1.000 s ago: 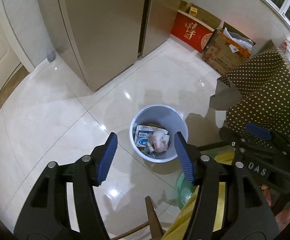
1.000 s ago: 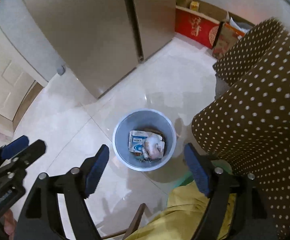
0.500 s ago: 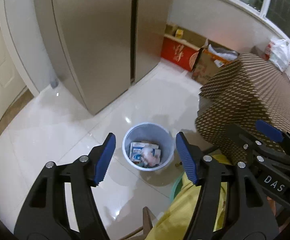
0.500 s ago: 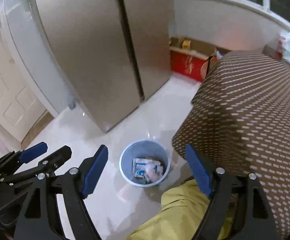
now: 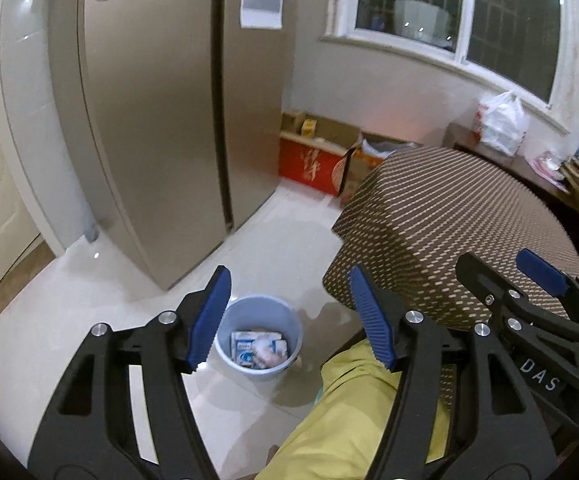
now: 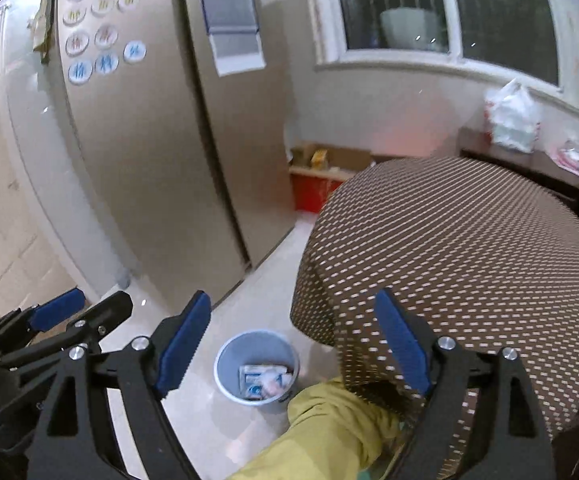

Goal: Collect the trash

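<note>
Grey bin [image 5: 258,312] stands near dotted tablecloth's [image 5: 449,224] edge.

Hovering wide open and empty, left gripper [image 5: 289,316] above grey bin [image 5: 258,338] holding cartons, standing on tiled floor [image 5: 49,320] near polka-dot cloth [image 5: 449,232].

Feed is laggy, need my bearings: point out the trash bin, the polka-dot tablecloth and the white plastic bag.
trash bin [image 5: 225,326]: left wrist view, bare inner wall.
polka-dot tablecloth [image 6: 469,240]: right wrist view, top surface.
white plastic bag [image 5: 499,122]: left wrist view, bag's middle.
</note>
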`<state>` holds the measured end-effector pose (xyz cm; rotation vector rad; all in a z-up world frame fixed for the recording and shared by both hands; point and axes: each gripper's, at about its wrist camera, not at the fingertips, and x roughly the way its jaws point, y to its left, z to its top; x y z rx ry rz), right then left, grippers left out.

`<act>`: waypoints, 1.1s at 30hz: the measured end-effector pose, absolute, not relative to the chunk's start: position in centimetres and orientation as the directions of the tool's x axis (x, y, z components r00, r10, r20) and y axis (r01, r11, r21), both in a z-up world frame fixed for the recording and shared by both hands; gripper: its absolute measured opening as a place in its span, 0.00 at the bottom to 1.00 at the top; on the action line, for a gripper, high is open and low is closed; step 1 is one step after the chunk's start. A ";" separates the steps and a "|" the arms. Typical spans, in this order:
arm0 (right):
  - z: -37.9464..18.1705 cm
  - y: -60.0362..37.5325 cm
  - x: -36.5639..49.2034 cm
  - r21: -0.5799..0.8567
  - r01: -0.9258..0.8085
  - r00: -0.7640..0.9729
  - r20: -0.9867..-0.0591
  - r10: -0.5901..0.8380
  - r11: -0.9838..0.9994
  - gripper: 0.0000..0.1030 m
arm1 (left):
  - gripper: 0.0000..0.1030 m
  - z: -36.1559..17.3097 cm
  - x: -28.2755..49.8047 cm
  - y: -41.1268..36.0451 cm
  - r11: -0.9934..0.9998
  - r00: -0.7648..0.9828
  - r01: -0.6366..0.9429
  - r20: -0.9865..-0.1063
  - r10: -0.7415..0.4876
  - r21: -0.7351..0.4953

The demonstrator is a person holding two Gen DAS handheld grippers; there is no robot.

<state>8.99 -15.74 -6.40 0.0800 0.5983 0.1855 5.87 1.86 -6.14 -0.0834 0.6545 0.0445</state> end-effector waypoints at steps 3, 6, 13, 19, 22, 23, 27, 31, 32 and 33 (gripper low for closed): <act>-4.9 -16.7 7.2 0.104 -0.121 0.849 -0.505 0.157 0.987 0.81 | 0.60 -4.9 4.4 0.8 0.997 0.822 -0.040 -0.569 -0.006 -0.068; -3.8 -17.1 5.6 0.092 -0.096 0.877 -0.463 0.128 0.991 0.81 | 0.60 -3.8 3.1 -0.1 0.997 0.847 -0.016 -0.531 -0.024 -0.071; -2.0 -18.6 2.9 0.110 -0.084 0.912 -0.392 0.121 0.990 0.81 | 0.60 -1.9 1.1 -1.1 0.998 0.881 -0.007 -0.472 -0.024 -0.063; -1.0 -18.9 1.6 0.125 -0.094 0.924 -0.358 0.133 0.988 0.81 | 0.60 -0.5 -0.3 -1.8 0.999 0.903 -0.021 -0.429 0.001 -0.042; -0.4 -19.0 0.9 0.140 -0.102 0.934 -0.328 0.144 0.985 0.81 | 0.60 0.1 -1.0 -2.1 0.999 0.915 -0.024 -0.404 0.005 -0.043; -0.2 -19.1 0.7 0.142 -0.105 0.936 -0.320 0.146 0.984 0.81 | 0.60 0.4 -1.2 -2.1 0.999 0.918 -0.023 -0.396 0.002 -0.048; 0.6 -19.2 0.1 0.135 -0.108 0.946 -0.292 0.144 0.985 0.81 | 0.61 1.1 -1.9 -2.4 0.999 0.933 -0.031 -0.359 0.017 -0.035; 0.8 -19.3 -0.3 0.138 -0.109 0.950 -0.279 0.144 0.984 0.82 | 0.67 1.4 -2.1 -2.4 0.998 0.942 -0.041 -0.335 0.022 -0.049; 0.9 -19.2 -0.4 0.136 -0.113 0.949 -0.278 0.147 0.984 0.82 | 0.67 1.4 -2.1 -2.4 0.998 0.942 -0.042 -0.336 0.022 -0.050; 1.0 -19.1 -0.4 0.133 -0.115 0.949 -0.277 0.148 0.984 0.82 | 0.68 1.4 -2.1 -2.3 0.998 0.941 -0.045 -0.338 0.025 -0.050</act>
